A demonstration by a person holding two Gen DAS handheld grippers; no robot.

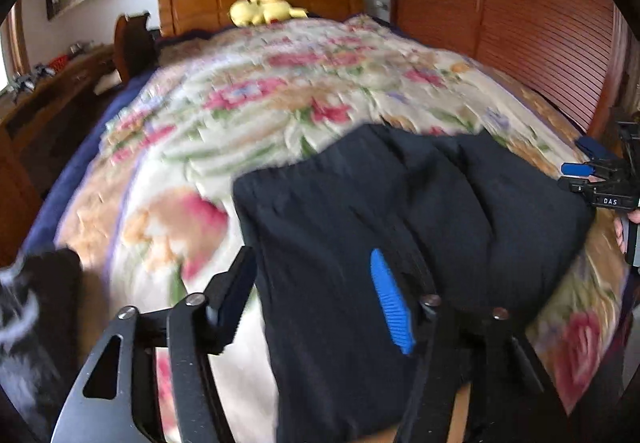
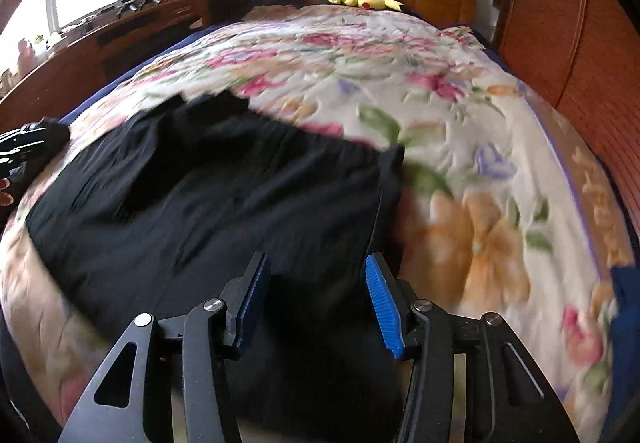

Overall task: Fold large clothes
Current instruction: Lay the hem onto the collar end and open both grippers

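Left wrist view: left gripper (image 1: 316, 299) is hovering, jaws apart and empty, over the black folded fabric garment (image 1: 400, 227) lying on the floral quilted bedspread (image 1: 248, 99). Right wrist view: right gripper (image 2: 318, 303) is likewise standing parted, gripping nothing, above the garment (image 2: 224, 203). Judgement: pinch matching near corners, lift evenly.

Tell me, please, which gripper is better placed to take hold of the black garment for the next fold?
Probably the right gripper: its open jaws sit squarely over the black garment. The left gripper, also open, straddles the garment's side edge, one finger over the floral blanket.
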